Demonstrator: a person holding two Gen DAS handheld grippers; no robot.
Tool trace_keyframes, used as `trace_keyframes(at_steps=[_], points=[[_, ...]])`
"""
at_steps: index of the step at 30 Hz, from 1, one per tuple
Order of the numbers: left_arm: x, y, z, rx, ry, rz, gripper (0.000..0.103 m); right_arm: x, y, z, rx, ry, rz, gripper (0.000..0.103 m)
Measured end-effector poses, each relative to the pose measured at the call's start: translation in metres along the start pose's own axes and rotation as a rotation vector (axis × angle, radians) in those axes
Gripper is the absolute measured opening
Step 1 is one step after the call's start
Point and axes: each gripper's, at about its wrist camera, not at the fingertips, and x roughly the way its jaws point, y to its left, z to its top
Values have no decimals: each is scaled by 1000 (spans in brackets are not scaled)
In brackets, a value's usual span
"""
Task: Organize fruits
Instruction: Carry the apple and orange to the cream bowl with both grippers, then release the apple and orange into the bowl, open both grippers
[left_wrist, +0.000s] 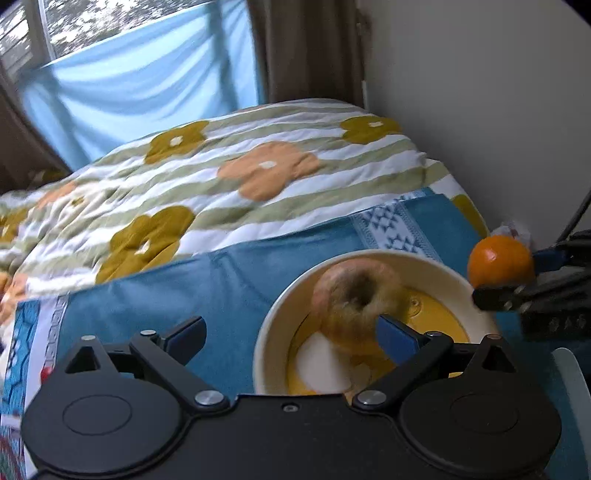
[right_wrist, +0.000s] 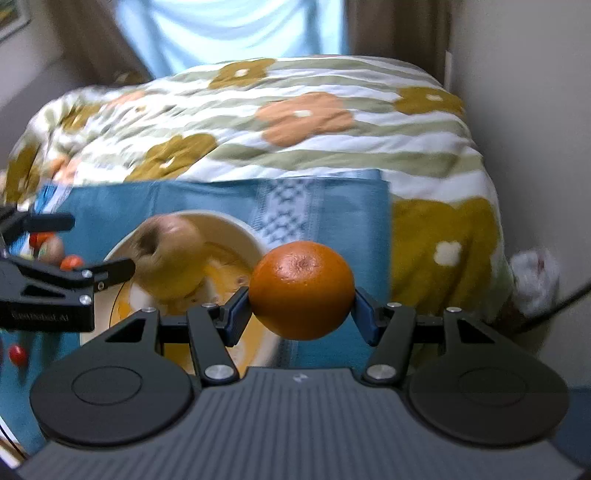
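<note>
Right gripper (right_wrist: 302, 317) has the orange (right_wrist: 302, 290) pinched firmly between its jaws, held just right of the white bowl (right_wrist: 243, 236); left gripper (left_wrist: 291, 338) hangs over the bowl's near rim with jaws spread wide; the apple (left_wrist: 354, 302), blurred, seems to lie loose inside the bowl; blue cloth (left_wrist: 229, 277) underneath, floral quilt (left_wrist: 229, 173) beyond.

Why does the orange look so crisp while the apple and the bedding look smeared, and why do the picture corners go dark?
In the right wrist view the orange, clamped in the right gripper, is sharp, while the apple, bowl and quilt are motion-blurred. In the left wrist view the apple is also smeared. The dark corners and bowed edges in both views come from the fisheye lens.
</note>
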Motion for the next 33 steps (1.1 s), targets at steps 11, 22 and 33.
trace_keyframes(at_steps=[11,22,33], points=[[-33,28,-14,-91,-21,61,100,26,46,-5,-182,-2,45,73],[-48,34,-26,-134,-11,72,100,24,53,-19,-255,-63,-26,103],[-71,34,-27,-153,-39,74,100,1,50,-21,-200,-79,-17,103]])
